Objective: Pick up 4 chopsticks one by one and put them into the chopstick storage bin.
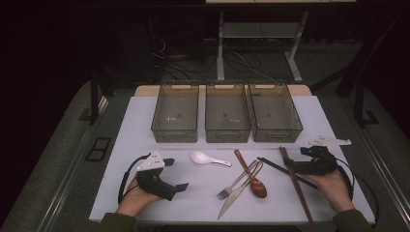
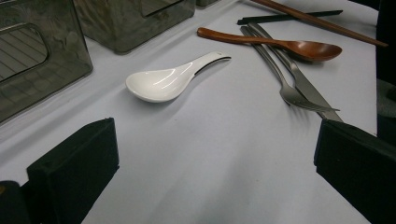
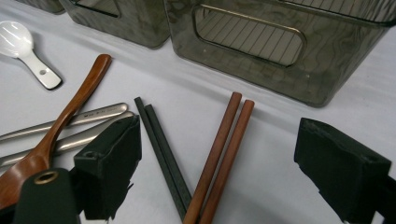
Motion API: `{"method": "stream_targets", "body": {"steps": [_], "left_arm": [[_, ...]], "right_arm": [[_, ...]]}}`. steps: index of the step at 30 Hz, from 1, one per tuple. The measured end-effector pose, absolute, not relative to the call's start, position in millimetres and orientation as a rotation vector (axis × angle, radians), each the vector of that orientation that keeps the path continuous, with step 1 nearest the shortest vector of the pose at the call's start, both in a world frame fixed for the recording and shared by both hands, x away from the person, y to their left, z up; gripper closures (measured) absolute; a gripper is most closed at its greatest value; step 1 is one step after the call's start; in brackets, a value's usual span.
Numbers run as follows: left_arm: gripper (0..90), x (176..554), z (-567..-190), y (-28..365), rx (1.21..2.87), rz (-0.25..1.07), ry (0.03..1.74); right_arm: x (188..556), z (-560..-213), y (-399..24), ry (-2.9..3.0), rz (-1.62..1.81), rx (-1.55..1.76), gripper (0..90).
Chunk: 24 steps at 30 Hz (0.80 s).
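High view: the desk (image 1: 145, 116) is covered in white, and three smoked translucent bins (image 1: 226, 112) are set side by side along its far edge. Between the bins and the near edge the cutlery is laid out. A white ceramic soup spoon (image 1: 207, 158) lies left of centre. A brown wooden spoon (image 1: 252, 175) is laid across a steel fork (image 1: 238, 181) and a steel knife (image 1: 237, 195) near the middle of the near edge.

Toward the right edge, a pair of black chopsticks (image 1: 276, 166) and a pair of brown wooden chopsticks (image 1: 296, 186) are seen; the two pairs cross beneath the right gripper (image 1: 304, 161).

The right gripper is held in a hand at the near right corner, low over the chopsticks. In the right gripper view its jaws are set wide apart, with both the brown wooden chopsticks (image 3: 223, 156) and the black chopsticks (image 3: 162, 156) lying on the desk between them. No contact between pad and chopstick is seen, and nothing is gripped.

The left gripper (image 1: 175, 178) is held near the near left corner, well apart from the soup spoon. In the left gripper view its jaws are spread wide over bare desk surface, nothing held, with the soup spoon (image 2: 168, 80) lying ahead of them.
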<state>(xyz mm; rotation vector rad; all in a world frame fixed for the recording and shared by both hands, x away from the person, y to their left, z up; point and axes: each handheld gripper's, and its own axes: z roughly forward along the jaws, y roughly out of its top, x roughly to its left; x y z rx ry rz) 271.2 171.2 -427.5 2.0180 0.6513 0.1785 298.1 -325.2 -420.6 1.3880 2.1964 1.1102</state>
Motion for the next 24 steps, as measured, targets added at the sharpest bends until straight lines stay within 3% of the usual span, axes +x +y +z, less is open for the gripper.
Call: {"method": "stream_targets", "body": {"steps": [12, 24], "left_arm": [[0.0, 271.4, -427.8, 170.9, 2.025, 0.176, 0.648], [0.0, 270.4, -428.1, 170.1, 2.035, 0.189, 0.645]], "right_arm": [[322.4, -426.3, -310.7, 2.24, 1.05, 1.383, 18.5], [328.0, -434.9, -315.0, 2.284, 1.023, 1.424, 34.2]]}}
